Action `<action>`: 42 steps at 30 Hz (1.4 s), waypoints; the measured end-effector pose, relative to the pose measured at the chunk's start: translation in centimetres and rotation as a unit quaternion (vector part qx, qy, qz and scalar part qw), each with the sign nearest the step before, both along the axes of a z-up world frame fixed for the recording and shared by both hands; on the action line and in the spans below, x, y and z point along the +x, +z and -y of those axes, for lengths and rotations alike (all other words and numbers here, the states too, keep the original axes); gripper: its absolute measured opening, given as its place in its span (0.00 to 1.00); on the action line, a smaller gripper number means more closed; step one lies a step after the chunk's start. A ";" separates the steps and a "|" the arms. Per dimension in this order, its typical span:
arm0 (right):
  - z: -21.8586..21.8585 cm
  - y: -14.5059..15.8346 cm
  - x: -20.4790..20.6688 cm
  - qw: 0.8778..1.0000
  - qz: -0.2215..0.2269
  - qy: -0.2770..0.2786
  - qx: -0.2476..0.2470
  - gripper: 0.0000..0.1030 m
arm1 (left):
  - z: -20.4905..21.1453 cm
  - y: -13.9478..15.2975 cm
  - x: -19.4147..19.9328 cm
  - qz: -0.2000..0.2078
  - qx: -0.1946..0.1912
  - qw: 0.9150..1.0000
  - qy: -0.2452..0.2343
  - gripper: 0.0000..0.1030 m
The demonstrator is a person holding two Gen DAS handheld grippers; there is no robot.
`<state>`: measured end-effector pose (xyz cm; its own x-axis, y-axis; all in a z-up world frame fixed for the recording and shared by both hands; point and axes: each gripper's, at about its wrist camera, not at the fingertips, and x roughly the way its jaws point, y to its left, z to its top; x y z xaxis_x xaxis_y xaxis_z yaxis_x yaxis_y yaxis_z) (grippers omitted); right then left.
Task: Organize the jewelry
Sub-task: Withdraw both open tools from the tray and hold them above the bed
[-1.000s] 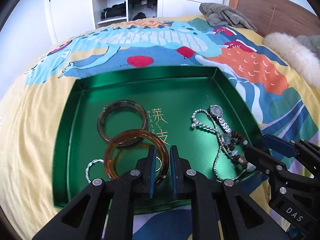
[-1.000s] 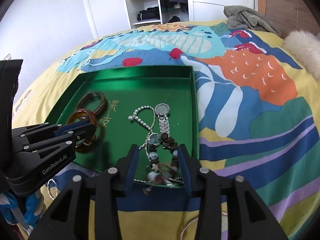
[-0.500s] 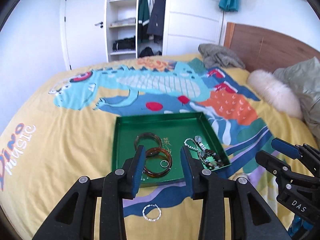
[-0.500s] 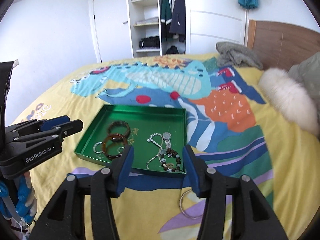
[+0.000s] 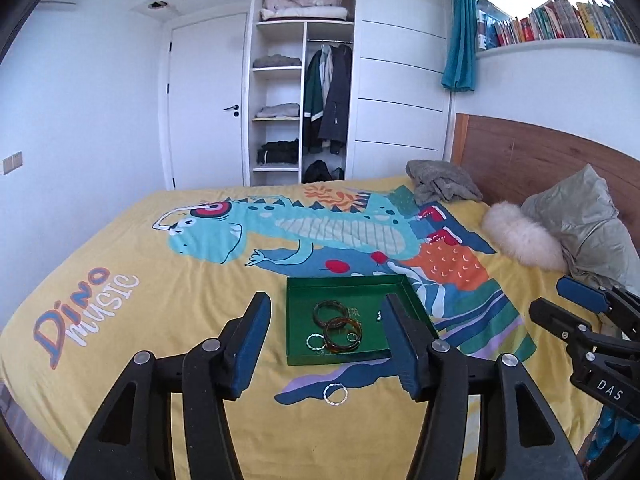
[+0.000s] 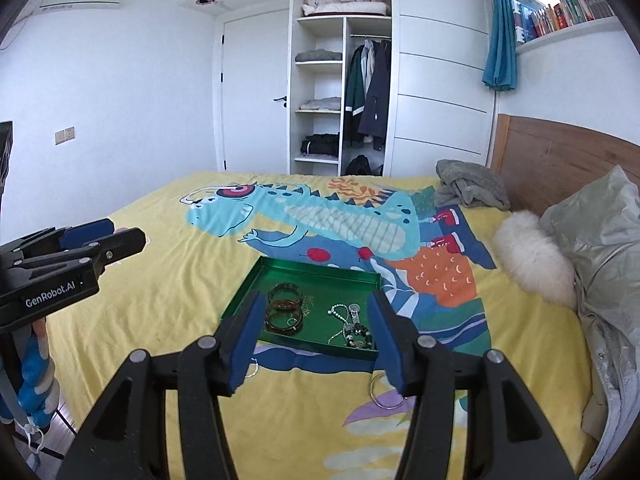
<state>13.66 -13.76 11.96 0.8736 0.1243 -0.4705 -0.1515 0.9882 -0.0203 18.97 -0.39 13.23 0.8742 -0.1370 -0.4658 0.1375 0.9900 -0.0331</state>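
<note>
- Both grippers, left (image 5: pixel 326 338) and right (image 6: pixel 314 336), spread wide, empty, above the bed (image 6: pixel 160 280).
- Tray (image 5: pixel 296 292) holds bangles; likely next: lift the loose ring (image 5: pixel 335 394) in.

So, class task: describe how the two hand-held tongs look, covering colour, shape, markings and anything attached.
Both the left tongs and right tongs are matte black, with angular linkage arms, silver pivot screws and flat blue finger pads. White lettering reads "GenRobot.AI" on the left unit's side and "DAS" on the right's. Blue-and-white material hangs below each unit.
</note>
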 end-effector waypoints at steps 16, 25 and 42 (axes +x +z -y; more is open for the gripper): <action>2.7 -0.3 -7.5 0.999 0.018 -0.028 0.024 0.52 | -2.3 -1.0 -6.2 0.014 0.001 0.998 0.054 0.56; 3.2 -1.9 -10.1 0.999 0.021 -0.031 0.038 0.52 | -1.4 -1.9 -9.0 0.029 0.012 0.996 0.081 0.59; 2.1 -1.0 -15.0 0.997 0.063 -0.033 0.032 0.52 | 0.8 -0.3 -15.5 0.092 0.038 0.991 0.094 0.71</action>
<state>-1.31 -15.90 10.96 0.9322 0.0917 -0.3501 -0.0870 0.9958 0.0291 3.45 -1.21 12.96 0.9521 0.0654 -0.2988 -0.0528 0.9973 0.0502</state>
